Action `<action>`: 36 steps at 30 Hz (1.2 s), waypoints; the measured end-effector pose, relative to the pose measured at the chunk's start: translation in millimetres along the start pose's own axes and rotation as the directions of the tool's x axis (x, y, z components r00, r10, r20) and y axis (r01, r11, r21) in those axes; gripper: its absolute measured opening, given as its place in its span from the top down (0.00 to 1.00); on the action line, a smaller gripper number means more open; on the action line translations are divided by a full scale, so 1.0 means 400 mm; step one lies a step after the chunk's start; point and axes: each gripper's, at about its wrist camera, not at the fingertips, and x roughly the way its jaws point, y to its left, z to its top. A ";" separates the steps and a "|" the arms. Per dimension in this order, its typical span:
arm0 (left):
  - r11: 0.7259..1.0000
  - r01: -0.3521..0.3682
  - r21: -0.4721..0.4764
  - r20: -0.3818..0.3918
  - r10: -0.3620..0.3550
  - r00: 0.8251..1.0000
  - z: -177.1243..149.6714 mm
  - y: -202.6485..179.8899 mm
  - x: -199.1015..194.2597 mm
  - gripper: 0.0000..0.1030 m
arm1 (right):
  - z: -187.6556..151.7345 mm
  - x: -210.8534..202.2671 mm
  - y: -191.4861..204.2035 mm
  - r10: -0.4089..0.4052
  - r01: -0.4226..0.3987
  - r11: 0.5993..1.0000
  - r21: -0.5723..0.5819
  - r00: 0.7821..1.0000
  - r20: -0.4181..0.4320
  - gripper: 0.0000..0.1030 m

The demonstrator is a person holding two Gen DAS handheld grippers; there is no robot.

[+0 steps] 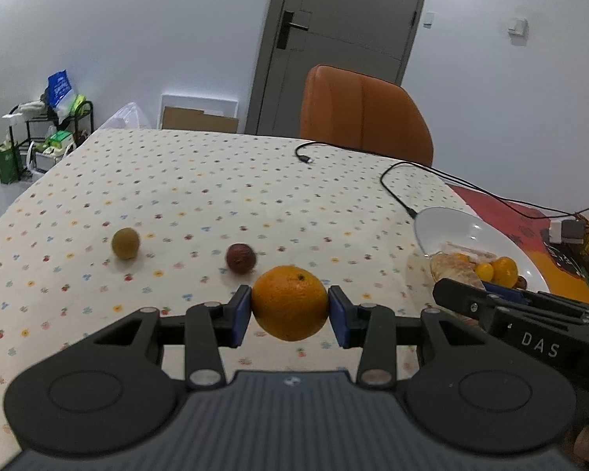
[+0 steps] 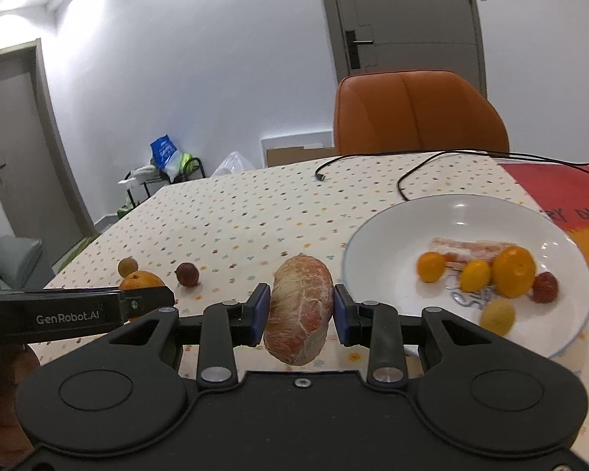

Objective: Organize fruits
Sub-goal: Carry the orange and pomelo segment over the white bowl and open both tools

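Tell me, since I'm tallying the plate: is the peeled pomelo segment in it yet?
Out. The right gripper holds the pomelo segment beside the white plate.

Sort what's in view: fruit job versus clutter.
Job: orange in left gripper; peeled citrus segment in right gripper; white plate; green fruit and dark red fruit on tablecloth.
Clutter: black cables; orange chair; rack.

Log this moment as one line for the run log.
left gripper: shut on orange | right gripper: shut on peeled segment | plate: several small fruits | cloth: two loose fruits
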 end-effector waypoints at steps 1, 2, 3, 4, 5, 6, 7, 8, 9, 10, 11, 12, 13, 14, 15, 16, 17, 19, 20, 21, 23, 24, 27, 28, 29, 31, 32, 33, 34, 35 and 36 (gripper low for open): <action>1.000 0.001 0.005 0.001 -0.001 1.000 0.000 -0.008 -0.001 0.60 | -0.001 -0.006 -0.009 -0.002 0.002 1.000 0.006 1.000 0.004 0.69; 1.000 0.002 0.011 0.001 -0.002 1.000 0.000 -0.016 -0.002 0.60 | -0.001 -0.010 -0.016 -0.003 0.003 1.000 0.012 1.000 0.008 0.69; 1.000 0.002 0.017 0.002 -0.002 1.000 0.000 -0.026 -0.002 0.60 | -0.002 -0.015 -0.023 -0.005 0.004 1.000 0.018 1.000 0.013 0.69; 1.000 0.003 0.023 0.003 -0.003 1.000 0.000 -0.034 -0.003 0.60 | -0.003 -0.020 -0.031 -0.007 0.007 1.000 0.023 1.000 0.017 0.69; 1.000 0.005 0.031 0.004 -0.005 1.000 0.001 -0.043 -0.003 0.60 | -0.003 -0.025 -0.039 -0.009 0.009 1.000 0.027 1.000 0.021 0.69; 0.999 0.007 0.037 0.005 -0.007 1.000 0.001 -0.051 -0.005 0.60 | -0.004 -0.031 -0.047 -0.012 0.011 0.999 0.032 1.000 0.025 0.69; 0.999 0.008 0.043 0.006 -0.008 1.000 0.002 -0.059 -0.005 0.61 | -0.004 -0.036 -0.054 -0.014 0.013 0.999 0.037 0.999 0.029 0.69; 0.999 0.010 0.048 0.008 -0.010 1.000 0.003 -0.067 -0.005 0.60 | -0.005 -0.041 -0.062 -0.017 0.016 0.999 0.041 0.999 0.033 0.69; 0.998 0.013 0.054 0.010 -0.014 1.000 0.005 -0.076 -0.005 0.60 | -0.006 -0.047 -0.069 -0.021 0.019 0.999 0.045 0.999 0.036 0.69; 0.998 0.016 0.060 0.011 -0.017 1.000 0.007 -0.085 -0.004 0.60 | -0.008 -0.053 -0.078 -0.025 0.023 0.999 0.049 0.999 0.040 0.69; 0.998 0.019 0.066 0.012 -0.020 1.000 0.008 -0.095 -0.002 0.60 | -0.009 -0.058 -0.085 -0.029 0.027 0.998 0.052 0.999 0.042 0.69; 0.997 0.022 0.071 0.013 -0.023 1.000 0.010 -0.105 0.000 0.60 | -0.010 -0.062 -0.092 -0.033 0.030 0.998 0.056 0.998 0.045 0.69; 0.997 0.026 0.075 0.013 -0.028 1.000 0.010 -0.113 0.001 0.60 | -0.012 -0.066 -0.101 -0.038 0.035 0.998 0.060 0.998 0.047 0.69; 0.996 0.030 0.079 0.013 -0.031 0.999 0.011 -0.122 0.004 0.60 | -0.013 -0.070 -0.108 -0.043 0.039 0.997 0.063 0.998 0.049 0.69; 0.996 0.034 0.084 0.014 -0.035 0.999 0.012 -0.132 0.006 0.60 | -0.014 -0.074 -0.117 -0.048 0.044 0.997 0.067 0.998 0.051 0.69; 0.995 0.037 0.089 0.014 -0.039 0.999 0.012 -0.140 0.008 0.60 | -0.015 -0.076 -0.126 -0.053 0.049 0.996 0.071 0.997 0.051 0.69; 0.995 0.040 0.094 0.014 -0.042 0.999 0.013 -0.148 0.010 0.60 | -0.017 -0.080 -0.133 -0.057 0.053 0.996 0.075 0.997 0.053 0.69; 0.994 0.046 0.102 0.014 -0.048 0.999 0.014 -0.164 0.016 0.60 | -0.019 -0.086 -0.151 -0.068 0.063 0.994 0.085 0.996 0.056 0.69; 0.993 0.049 0.107 0.013 -0.050 0.999 0.015 -0.172 0.019 0.60 | -0.021 -0.088 -0.159 -0.073 0.068 0.994 0.090 0.996 0.057 0.69; 0.993 0.050 0.111 0.013 -0.052 0.999 0.015 -0.180 0.022 0.60 | -0.023 -0.091 -0.167 -0.078 0.072 0.993 0.095 0.995 0.059 0.69; 0.991 0.055 0.120 0.011 -0.056 0.998 0.015 -0.191 0.027 0.60 | -0.025 -0.094 -0.182 -0.088 0.081 0.991 0.104 0.994 0.061 0.69; 0.991 0.057 0.125 0.010 -0.058 0.998 0.015 -0.198 0.031 0.60 | -0.025 -0.094 -0.190 -0.092 0.085 0.990 0.109 0.994 0.063 0.69; 0.989 0.061 0.132 0.004 -0.062 0.998 0.014 -0.215 0.045 0.60 | -0.027 -0.095 -0.210 -0.101 0.092 0.988 0.122 0.993 0.067 0.69; 0.989 0.062 0.134 0.002 -0.063 0.998 0.014 -0.222 0.050 0.60 | -0.028 -0.093 -0.216 -0.104 0.095 0.988 0.124 0.992 0.068 0.69; 0.988 0.063 0.138 0.000 -0.064 0.998 0.013 -0.228 0.055 0.60 | -0.030 -0.094 -0.222 -0.108 0.099 0.987 0.126 0.992 0.068 0.69; 0.987 0.066 0.145 -0.004 -0.067 0.998 0.014 -0.237 0.062 0.60 | -0.032 -0.091 -0.235 -0.117 0.108 0.986 0.131 0.991 0.069 0.69; 0.987 0.068 0.147 -0.007 -0.068 0.998 0.015 -0.242 0.067 0.60 | -0.033 -0.090 -0.242 -0.122 0.112 0.985 0.134 0.990 0.069 0.69; 0.986 0.069 0.149 -0.008 -0.069 0.998 0.016 -0.246 0.070 0.60 | -0.034 -0.090 -0.247 -0.126 0.116 0.984 0.137 0.990 0.069 0.69; 0.986 0.070 0.153 -0.008 -0.070 0.998 0.017 -0.251 0.074 0.60 | -0.035 -0.088 -0.255 -0.131 0.120 0.982 0.143 0.989 0.069 0.69; 0.985 0.071 0.156 -0.009 -0.071 0.997 0.018 -0.255 0.080 0.60 | -0.036 -0.089 -0.261 -0.135 0.123 0.981 0.147 0.989 0.068 0.69; 0.985 0.072 0.158 -0.011 -0.071 0.997 0.019 -0.261 0.085 0.60 | -0.036 -0.088 -0.266 -0.139 0.127 0.980 0.152 0.988 0.067 0.69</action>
